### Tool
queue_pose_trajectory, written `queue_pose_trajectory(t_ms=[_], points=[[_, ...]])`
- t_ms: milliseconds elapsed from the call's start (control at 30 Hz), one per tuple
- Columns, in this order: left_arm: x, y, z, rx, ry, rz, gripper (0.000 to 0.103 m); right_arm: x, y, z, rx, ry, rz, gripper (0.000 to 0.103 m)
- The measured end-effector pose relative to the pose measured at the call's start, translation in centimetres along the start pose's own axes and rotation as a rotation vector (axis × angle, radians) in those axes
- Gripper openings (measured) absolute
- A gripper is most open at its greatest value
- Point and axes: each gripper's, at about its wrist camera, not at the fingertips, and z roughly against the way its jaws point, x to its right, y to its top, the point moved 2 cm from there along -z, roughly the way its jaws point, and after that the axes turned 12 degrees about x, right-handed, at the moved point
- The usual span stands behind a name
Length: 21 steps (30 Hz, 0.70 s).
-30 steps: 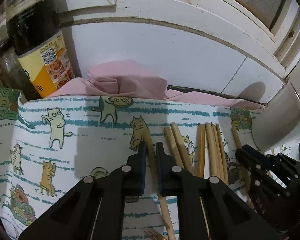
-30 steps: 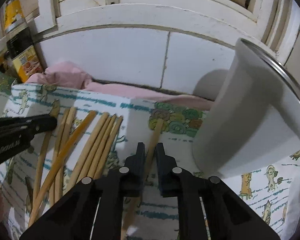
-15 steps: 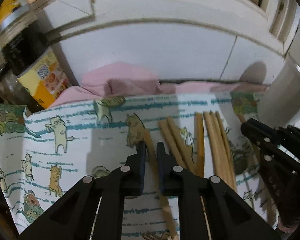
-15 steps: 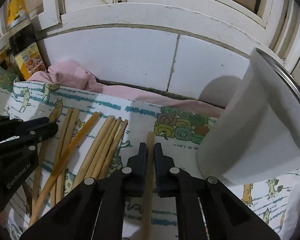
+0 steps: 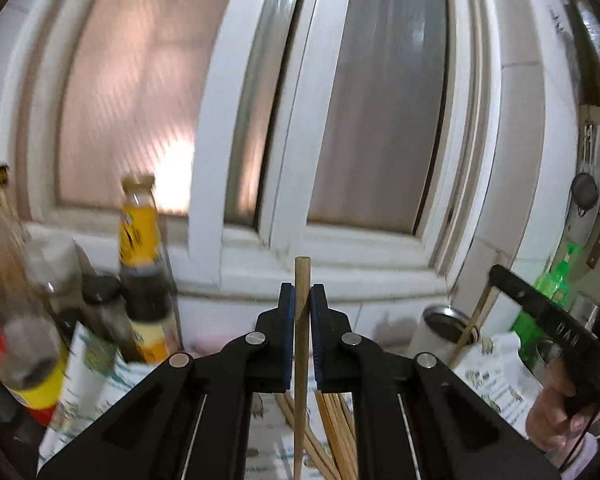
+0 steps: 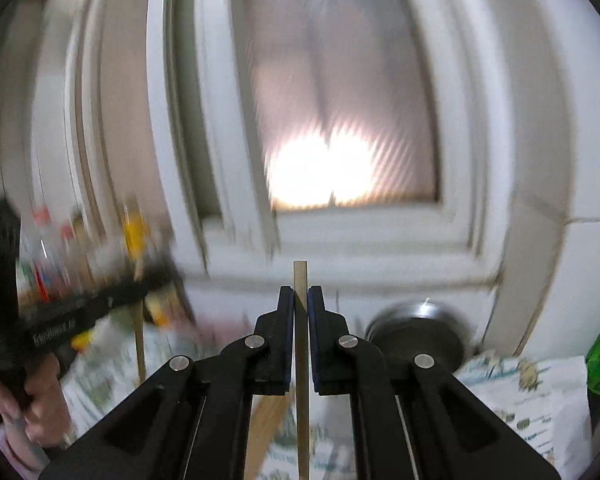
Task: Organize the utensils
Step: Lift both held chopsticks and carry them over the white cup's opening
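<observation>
Left gripper (image 5: 302, 292): jaws narrow, clamped on one wooden chopstick (image 5: 301, 344) that stands upright between the blue pads (image 5: 287, 320), its blunt end poking just above the fingertips. Right gripper (image 6: 298, 294): jaws narrow, clamped on a second chopstick (image 6: 301, 360), likewise upright and showing a short end above the pads (image 6: 286, 320). Both views face a white window (image 5: 340, 120) with frosted panes; the right view is heavily blurred. Loose chopsticks (image 5: 336, 432): a bundle lying on the cat-print cloth (image 5: 96, 376) below the left gripper, partly hidden by the jaws. Cup (image 5: 440, 330): white with a metal rim, standing at the wall to the right of the bundle; in the left view a thin stick (image 5: 476, 316) leans at its rim, whether inside cannot be told. The same cup (image 6: 416, 336) appears blurred just right of the right gripper's tips. Bottles (image 5: 144, 264): a cluster at the left edge of the counter, one with a yellow label, others dark or clear, all blurred. Green bottle (image 5: 548, 300): at the far right, behind the other gripper body. Pink fabric (image 5: 204, 346): a strip showing at the foot of the wall
</observation>
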Motion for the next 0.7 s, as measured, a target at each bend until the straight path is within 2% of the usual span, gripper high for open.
queue_pose_trajectory(t_ms=[133,267,400,600,700], points=[[-0.4,0.5,1.6,0.077,-0.028,0.021,0.006,0.6,2.1,2.1,0.137,-0.051,-0.025,0.008],[-0.6,0.5,1.8,0.121,-0.060,0.044,0.006,1.2,3.2,3.3,0.175,-0.037,-0.036,0.008],[0.7,1.4,1.5,0.115,-0.062,0.063,0.006,1.8,4.0,4.4,0.215,-0.020,-0.056,0.008],[4.0,4.0,0.7,0.135,-0.130,0.094,0.006,4.6,5.0,6.0,0.294,-0.019,-0.174,0.008],[5.6,5.1,0.4,0.167,-0.185,0.146,0.006,7.1,6.0,7.8,0.373,-0.032,-0.273,0.008]])
